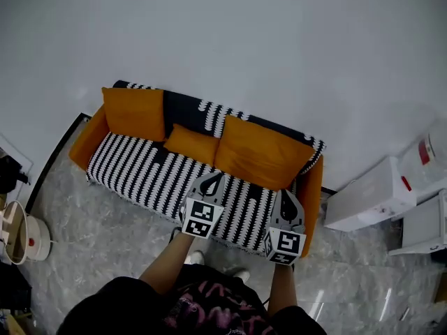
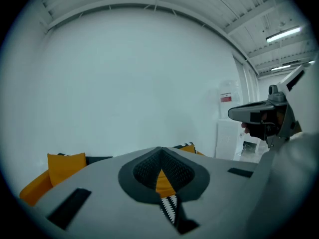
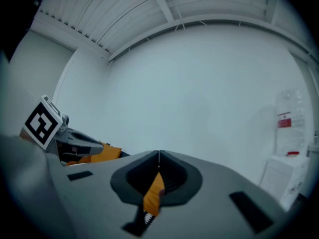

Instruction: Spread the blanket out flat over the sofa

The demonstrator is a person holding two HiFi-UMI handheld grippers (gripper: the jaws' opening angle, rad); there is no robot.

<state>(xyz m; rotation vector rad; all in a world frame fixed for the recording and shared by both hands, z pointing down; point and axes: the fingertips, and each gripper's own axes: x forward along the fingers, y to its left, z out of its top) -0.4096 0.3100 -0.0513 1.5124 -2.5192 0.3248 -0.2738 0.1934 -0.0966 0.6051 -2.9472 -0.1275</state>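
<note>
We judge the striped blanket (image 1: 136,169) soft and light, best pinched at its front corners. It drapes the sofa (image 1: 85,144) seat and back, long axis along the seat. Our left gripper (image 1: 214,180) and right gripper (image 1: 286,197) hang above its front edge, jaws pressed together, holding nothing.

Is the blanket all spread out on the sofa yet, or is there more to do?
It looks nearly finished. The striped blanket lies flat over the seat and back of the sofa, with three orange cushions on top. Nothing is in hand: the left gripper and right gripper are shut and empty. At most a little smoothing is left.
</note>
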